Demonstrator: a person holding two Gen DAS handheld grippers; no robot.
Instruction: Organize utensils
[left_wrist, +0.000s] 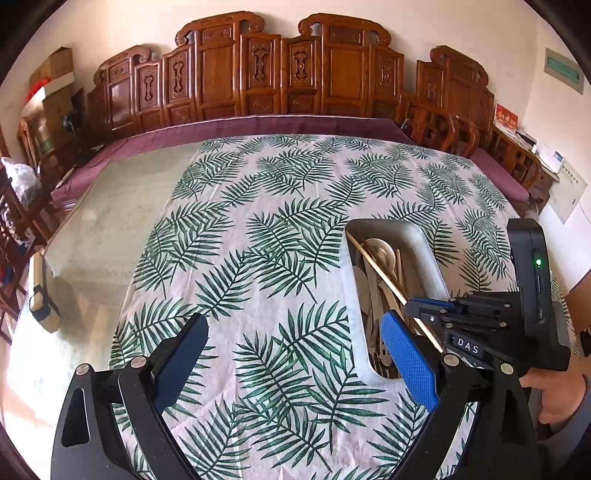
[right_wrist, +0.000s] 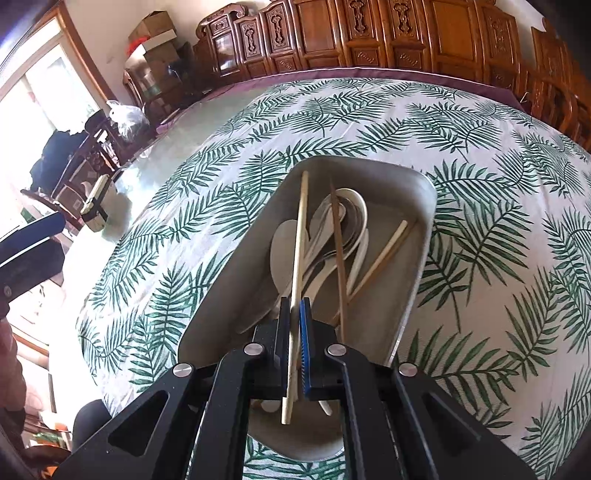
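A grey tray (right_wrist: 417, 236) holds several spoons (right_wrist: 354, 218), a dark chopstick (right_wrist: 338, 258) and a pale one (right_wrist: 384, 254). My right gripper (right_wrist: 294, 314) is shut on a light wooden chopstick (right_wrist: 300, 229), held over the tray and pointing along it. In the left wrist view the same tray (left_wrist: 424, 251) lies at right, with the right gripper (left_wrist: 419, 308) and its chopstick (left_wrist: 380, 273) above it. My left gripper (left_wrist: 291, 354) is open and empty over the leaf-print cloth (left_wrist: 258, 229), left of the tray.
The table has a bare glass part (left_wrist: 110, 221) on the left, with a small white device (left_wrist: 40, 291) at its edge. A carved wooden bench (left_wrist: 280, 74) with a purple cushion runs behind the table. Chairs and boxes stand at the left.
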